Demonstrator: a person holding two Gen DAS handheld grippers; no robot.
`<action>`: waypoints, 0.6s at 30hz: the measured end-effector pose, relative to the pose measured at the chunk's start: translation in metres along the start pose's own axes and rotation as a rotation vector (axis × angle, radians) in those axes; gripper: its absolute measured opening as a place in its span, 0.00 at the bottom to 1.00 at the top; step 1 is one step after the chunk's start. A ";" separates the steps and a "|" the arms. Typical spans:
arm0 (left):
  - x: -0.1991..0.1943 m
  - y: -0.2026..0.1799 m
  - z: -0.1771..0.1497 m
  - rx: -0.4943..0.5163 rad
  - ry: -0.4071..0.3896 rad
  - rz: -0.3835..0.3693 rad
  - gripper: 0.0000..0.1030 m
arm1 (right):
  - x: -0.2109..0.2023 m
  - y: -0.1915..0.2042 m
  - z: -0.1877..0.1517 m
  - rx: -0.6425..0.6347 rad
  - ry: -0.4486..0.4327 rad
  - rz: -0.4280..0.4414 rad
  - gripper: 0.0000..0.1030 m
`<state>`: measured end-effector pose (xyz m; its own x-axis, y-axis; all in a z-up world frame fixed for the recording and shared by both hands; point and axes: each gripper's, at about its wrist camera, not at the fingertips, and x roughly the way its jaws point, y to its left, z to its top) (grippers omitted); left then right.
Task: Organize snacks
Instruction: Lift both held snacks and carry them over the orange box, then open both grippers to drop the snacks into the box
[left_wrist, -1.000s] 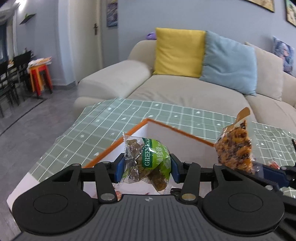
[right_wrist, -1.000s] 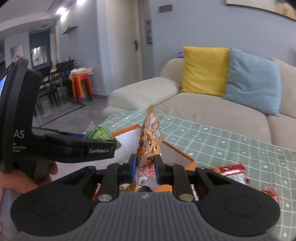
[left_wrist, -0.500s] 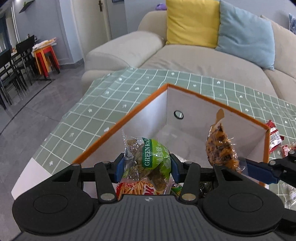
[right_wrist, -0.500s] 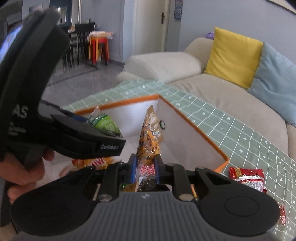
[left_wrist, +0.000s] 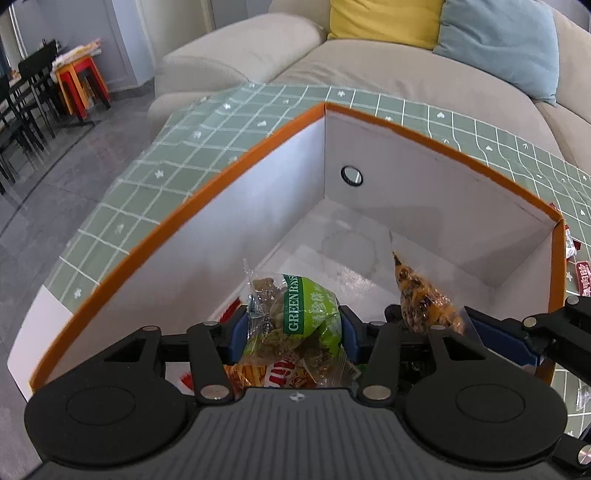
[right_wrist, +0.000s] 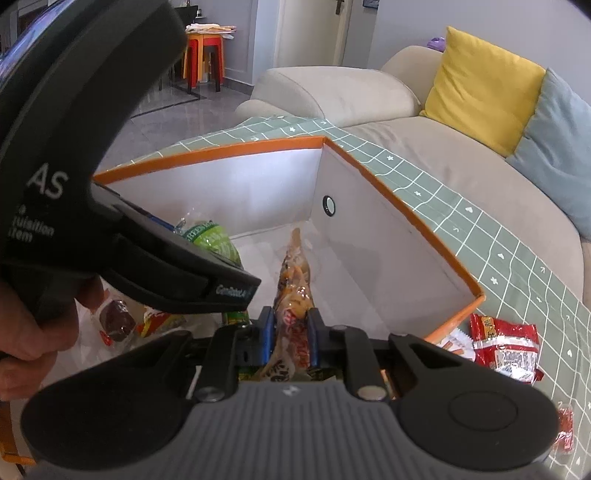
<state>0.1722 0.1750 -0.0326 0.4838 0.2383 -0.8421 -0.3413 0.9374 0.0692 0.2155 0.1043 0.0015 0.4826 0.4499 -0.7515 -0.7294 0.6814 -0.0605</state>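
My left gripper is shut on a clear snack bag with a green label, held inside the white box with the orange rim. My right gripper is shut on a narrow bag of orange-brown snacks, also over the box's inside. In the left wrist view that orange bag hangs at the right, pinched by the right gripper's blue fingers. In the right wrist view the green bag shows behind the left gripper's body. Several packets lie on the box floor beneath both grippers.
The box stands on a green checked tablecloth. Red snack packets lie on the cloth outside the box's right corner. A beige sofa with yellow and blue cushions is behind. A person's hand holds the left gripper.
Both grippers have sunk and tipped downward into the box, each still holding its bag. The box interior now fills the views where the sofa stood before.
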 end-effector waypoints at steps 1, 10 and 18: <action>0.002 0.000 -0.001 -0.003 0.009 0.000 0.56 | 0.000 0.000 0.001 -0.004 0.004 -0.002 0.14; 0.005 0.002 0.001 -0.021 0.013 0.012 0.64 | 0.000 -0.001 0.006 -0.017 0.001 -0.031 0.17; -0.009 0.002 -0.001 -0.006 -0.070 0.015 0.74 | -0.010 0.002 0.005 -0.045 -0.028 -0.071 0.29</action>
<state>0.1667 0.1742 -0.0248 0.5335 0.2699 -0.8016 -0.3538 0.9320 0.0784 0.2112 0.1042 0.0125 0.5471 0.4175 -0.7255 -0.7136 0.6857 -0.1435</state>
